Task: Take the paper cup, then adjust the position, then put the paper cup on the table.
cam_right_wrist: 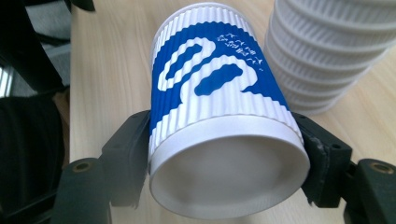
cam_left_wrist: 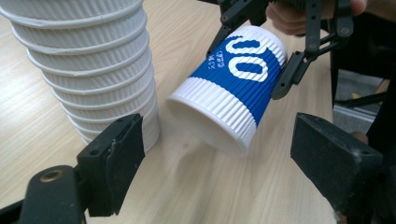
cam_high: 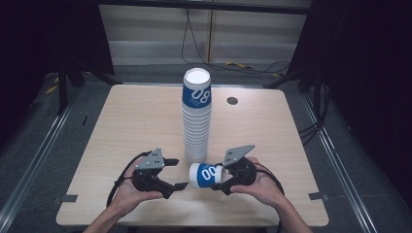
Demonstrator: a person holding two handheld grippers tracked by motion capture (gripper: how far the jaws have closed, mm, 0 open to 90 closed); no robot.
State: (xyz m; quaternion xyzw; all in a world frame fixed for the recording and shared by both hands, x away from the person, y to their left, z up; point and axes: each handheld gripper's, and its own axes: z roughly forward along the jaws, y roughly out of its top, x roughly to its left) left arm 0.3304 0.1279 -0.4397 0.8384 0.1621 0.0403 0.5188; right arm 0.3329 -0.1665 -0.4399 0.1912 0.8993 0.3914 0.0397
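Cup point(cam_high: 205, 175) sideways in right claw point(cam_high: 219, 183), left claw point(cam_high: 178, 174) open

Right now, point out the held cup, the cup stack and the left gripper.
held cup point(cam_high: 206, 175), high view, on its blue band.
cup stack point(cam_high: 196, 131), high view, on its white ribbed side.
left gripper point(cam_left_wrist: 215, 158), left gripper view, midway between its open jaws.

Bright, sharp tabletop; dark surroundings; soft shadows, mild glare.

Wooden table point(cam_high: 131, 126), round grommet point(cam_high: 232, 101), floor cables point(cam_high: 252, 65)
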